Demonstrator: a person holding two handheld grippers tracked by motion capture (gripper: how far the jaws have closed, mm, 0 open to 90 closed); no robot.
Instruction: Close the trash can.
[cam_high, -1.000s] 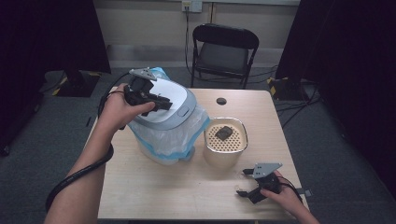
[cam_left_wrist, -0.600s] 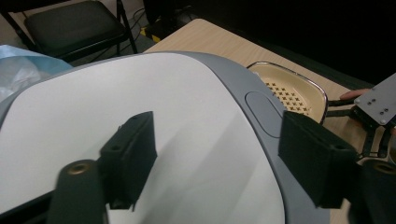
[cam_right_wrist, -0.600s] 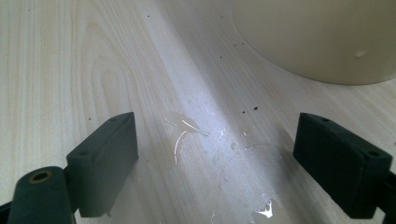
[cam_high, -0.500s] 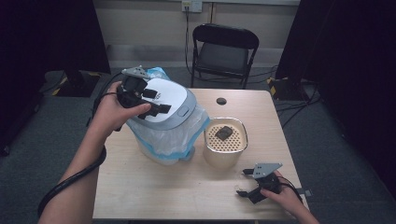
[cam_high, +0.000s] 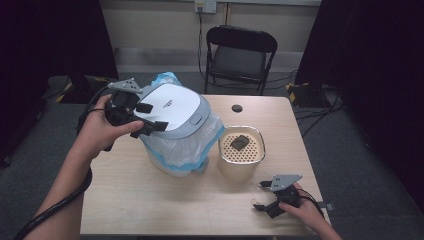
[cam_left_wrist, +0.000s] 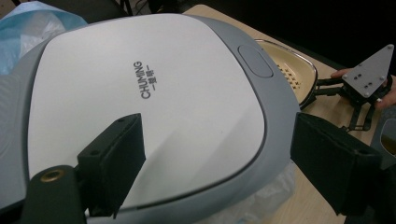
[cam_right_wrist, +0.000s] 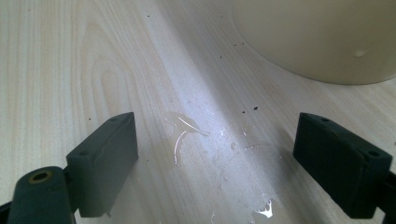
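Observation:
A bin with a white, grey-rimmed lid (cam_high: 175, 110) and a pale blue bag liner (cam_high: 175, 155) stands on the wooden table (cam_high: 150, 200). My left gripper (cam_high: 150, 116) is at the lid's left edge. Its jaws have just been opening and now stand wide over the lid (cam_left_wrist: 154, 93) without pressing on it. A cream container (cam_high: 242, 157) with a perforated insert and a dark lump (cam_high: 240, 142) on it sits right of the bin. My right gripper (cam_high: 260, 195) rests at the table's front right, open, with bare wet wood between its jaws (cam_right_wrist: 215, 163).
A small black round thing (cam_high: 237, 108) lies at the table's far edge. A folding chair (cam_high: 240, 55) stands behind the table. Drops of liquid (cam_right_wrist: 187, 128) glisten on the wood near the container's wall (cam_right_wrist: 317, 42). The right gripper (cam_left_wrist: 364, 88) shows beyond the lid.
The left hand has drawn back leftward from the lid's top to its left edge, and its jaws have gone from shut to open. The right hand has stayed put.

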